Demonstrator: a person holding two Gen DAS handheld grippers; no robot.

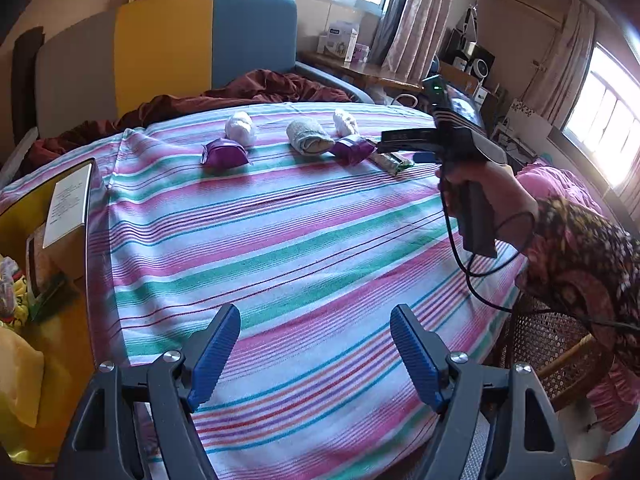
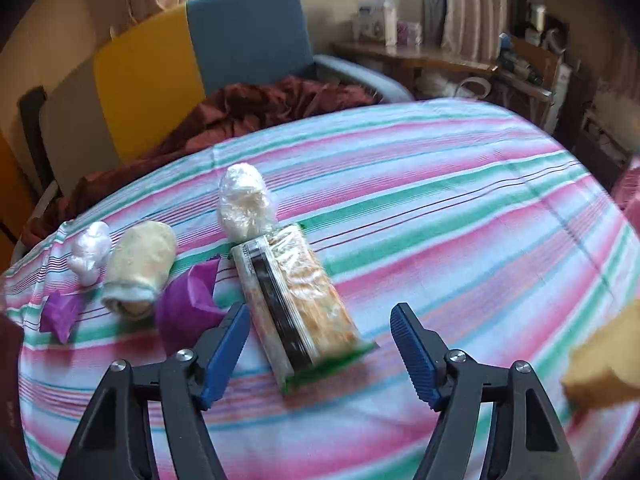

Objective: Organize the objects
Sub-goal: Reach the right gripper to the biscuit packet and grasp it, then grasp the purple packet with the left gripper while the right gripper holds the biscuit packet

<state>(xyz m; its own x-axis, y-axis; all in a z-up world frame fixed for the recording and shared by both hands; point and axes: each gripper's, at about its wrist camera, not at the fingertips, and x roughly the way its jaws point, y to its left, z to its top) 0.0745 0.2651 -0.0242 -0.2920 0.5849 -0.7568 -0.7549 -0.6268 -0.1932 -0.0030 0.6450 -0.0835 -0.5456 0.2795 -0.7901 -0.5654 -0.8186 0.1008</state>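
Note:
On a striped cloth (image 1: 300,240) lie two white plastic bundles (image 1: 240,128) (image 1: 346,122), two purple pouches (image 1: 224,154) (image 1: 352,150), a rolled towel (image 1: 308,136) and a long green-edged packet (image 1: 394,160). My left gripper (image 1: 316,320) stands open over bare cloth, well short of them. A hand holds my right gripper (image 1: 400,148) over the packet. In the right wrist view that gripper (image 2: 320,320) is open. The packet (image 2: 296,292) lies between its fingers, nearer the left one, and I see no pad pressing on it. A purple pouch (image 2: 188,304) sits just left of it.
A yellow box (image 1: 60,300) with several items and a white labelled carton (image 1: 68,200) stands at the left edge. A blue and yellow chair back (image 1: 200,40) and maroon fabric (image 1: 260,88) lie behind. A patterned sleeve (image 1: 580,240) and a wicker chair (image 1: 552,340) are on the right.

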